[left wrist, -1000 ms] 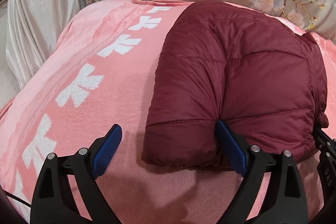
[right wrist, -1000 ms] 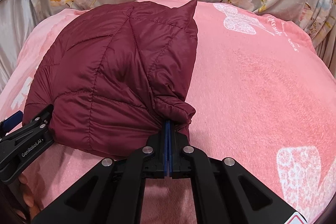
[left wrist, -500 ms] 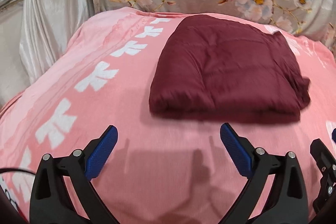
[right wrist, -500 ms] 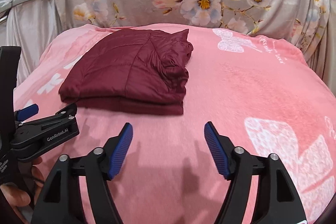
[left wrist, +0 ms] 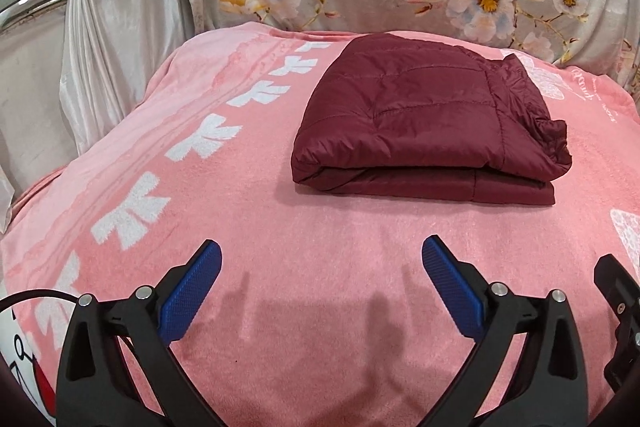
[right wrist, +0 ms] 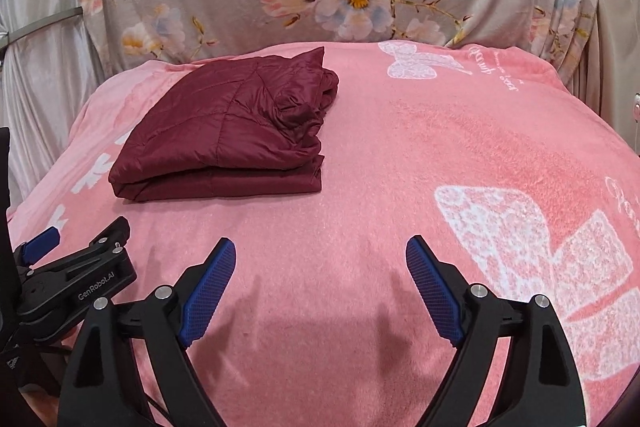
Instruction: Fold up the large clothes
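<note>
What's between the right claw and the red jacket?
Nothing but bare pink blanket between the right claw, which is opening, and the jacket. The right wrist view shows it.

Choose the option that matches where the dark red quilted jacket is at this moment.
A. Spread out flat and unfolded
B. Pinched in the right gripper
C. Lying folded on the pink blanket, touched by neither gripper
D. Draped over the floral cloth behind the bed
C: the jacket lies in stacked folded layers on the pink blanket, with the left gripper open and the right gripper opening, both short of it with nothing between their pads.
</note>
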Demonstrator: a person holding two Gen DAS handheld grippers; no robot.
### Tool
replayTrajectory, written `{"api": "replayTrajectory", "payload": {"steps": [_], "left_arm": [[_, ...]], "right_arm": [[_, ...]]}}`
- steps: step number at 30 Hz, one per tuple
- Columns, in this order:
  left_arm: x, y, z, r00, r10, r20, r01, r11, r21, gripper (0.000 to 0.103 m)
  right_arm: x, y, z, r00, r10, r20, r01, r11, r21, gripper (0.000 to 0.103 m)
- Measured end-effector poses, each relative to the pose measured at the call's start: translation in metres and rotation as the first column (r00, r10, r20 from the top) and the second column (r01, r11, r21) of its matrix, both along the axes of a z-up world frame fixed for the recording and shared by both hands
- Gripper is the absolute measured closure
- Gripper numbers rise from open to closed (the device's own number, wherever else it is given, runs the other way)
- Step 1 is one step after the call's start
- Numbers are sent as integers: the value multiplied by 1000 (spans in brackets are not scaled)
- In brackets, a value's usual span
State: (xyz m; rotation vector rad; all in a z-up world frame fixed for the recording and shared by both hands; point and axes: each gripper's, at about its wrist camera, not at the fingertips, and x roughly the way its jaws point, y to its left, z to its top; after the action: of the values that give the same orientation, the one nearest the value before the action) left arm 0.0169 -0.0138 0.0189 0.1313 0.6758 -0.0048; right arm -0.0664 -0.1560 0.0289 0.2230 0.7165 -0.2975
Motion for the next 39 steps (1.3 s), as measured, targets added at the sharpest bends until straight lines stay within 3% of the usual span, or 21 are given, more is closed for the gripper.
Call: {"api": "replayTrajectory", "payload": {"steps": [10,39], "left_arm": [[1,1,-2,1000,-4,-2,4,1000,-4,5],[-4,-1,2,1000,-8,28,8,1000,10,5]], "right_arm": [[8,8,-5,999,2,-54,-4,999,-35,18],[9,27,-1,998,28,-61,-36,991,-132,18]]}}
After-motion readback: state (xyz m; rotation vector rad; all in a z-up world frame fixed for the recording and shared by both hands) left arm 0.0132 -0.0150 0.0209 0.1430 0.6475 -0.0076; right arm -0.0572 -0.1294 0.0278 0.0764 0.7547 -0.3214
